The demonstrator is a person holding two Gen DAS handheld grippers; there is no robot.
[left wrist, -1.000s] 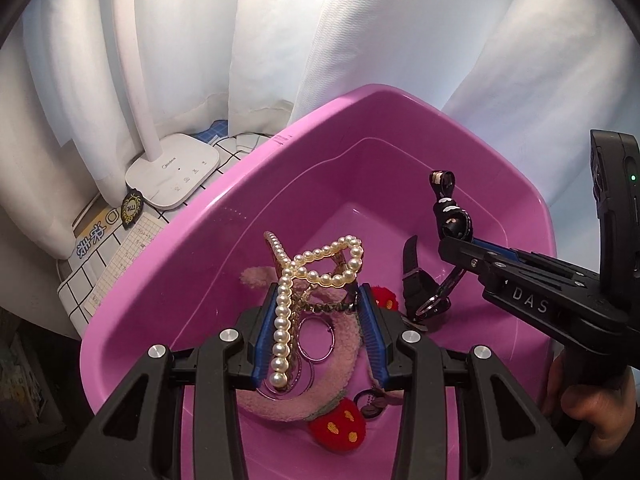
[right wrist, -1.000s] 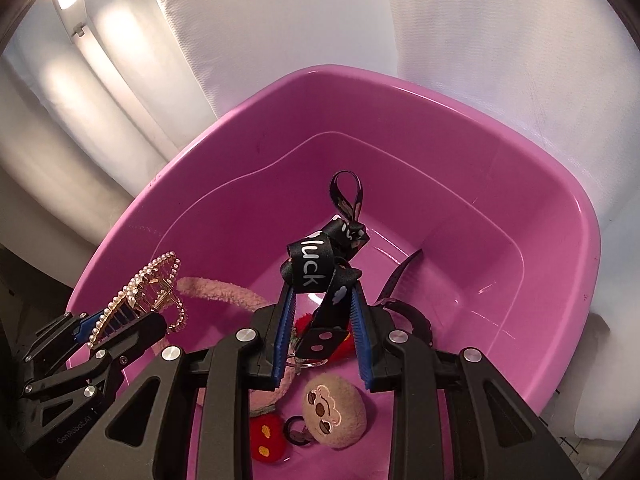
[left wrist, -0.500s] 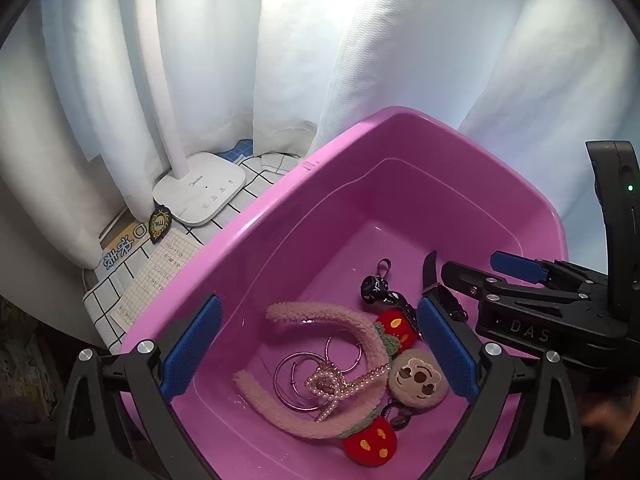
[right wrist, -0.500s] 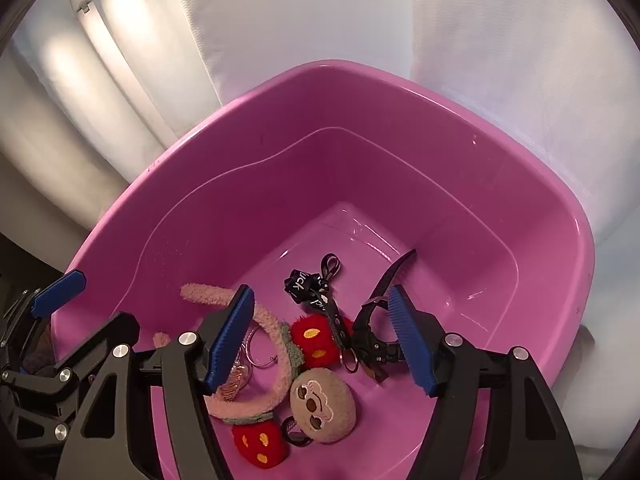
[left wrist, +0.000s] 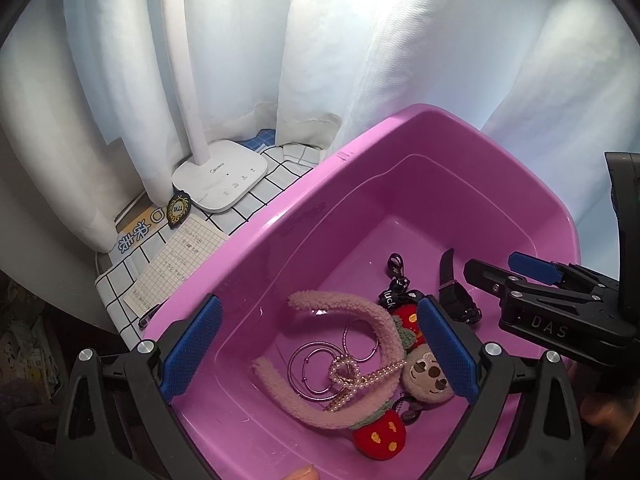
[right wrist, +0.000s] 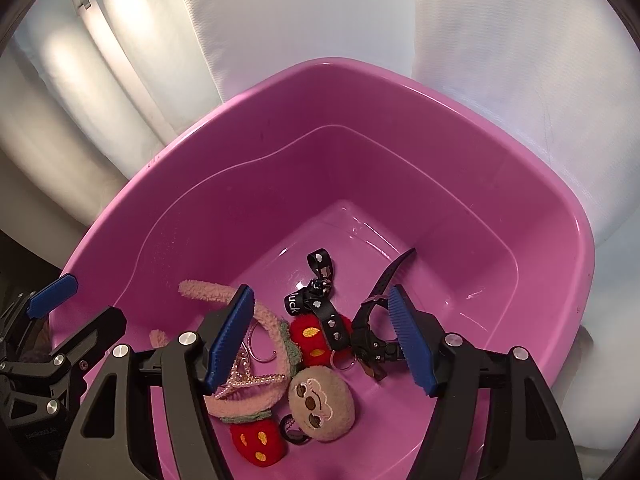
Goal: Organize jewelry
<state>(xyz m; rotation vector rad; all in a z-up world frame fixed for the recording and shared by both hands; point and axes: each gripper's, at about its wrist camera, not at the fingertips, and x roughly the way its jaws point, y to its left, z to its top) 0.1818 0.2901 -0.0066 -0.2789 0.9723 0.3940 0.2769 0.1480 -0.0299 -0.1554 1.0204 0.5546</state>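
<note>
A pink basin (left wrist: pixel 280 216) (right wrist: pixel 360 68) holds the jewelry. On its floor a pearl hair clip (left wrist: pixel 356 376) (right wrist: pixel 248 380) lies across metal hoop rings (left wrist: pixel 312 368) and a fuzzy pink headband (left wrist: pixel 340 304). A black "luck" lanyard (left wrist: pixel 394 288) (right wrist: pixel 320 292) rests beside a black watch (left wrist: pixel 450 288) (right wrist: pixel 372 320). A sloth plush charm (left wrist: pixel 426 376) (right wrist: pixel 320 404) and red strawberry charms (left wrist: pixel 380 436) lie close by. Above the pile my left gripper (left wrist: pixel 320 344) hovers wide open and empty. My right gripper (right wrist: pixel 322 334) is open and empty too, over the lanyard and watch.
A white lamp base (left wrist: pixel 220 180), a dark badge (left wrist: pixel 178 210) and a gridded note sheet (left wrist: pixel 176 264) sit on the checked cloth left of the basin. White curtains hang behind. A person's fingertip (left wrist: pixel 302 472) shows at the bottom edge.
Both grippers opened. The pearl clip fell from the left one and the lanyard from the right one, and both now lie on the basin floor.
</note>
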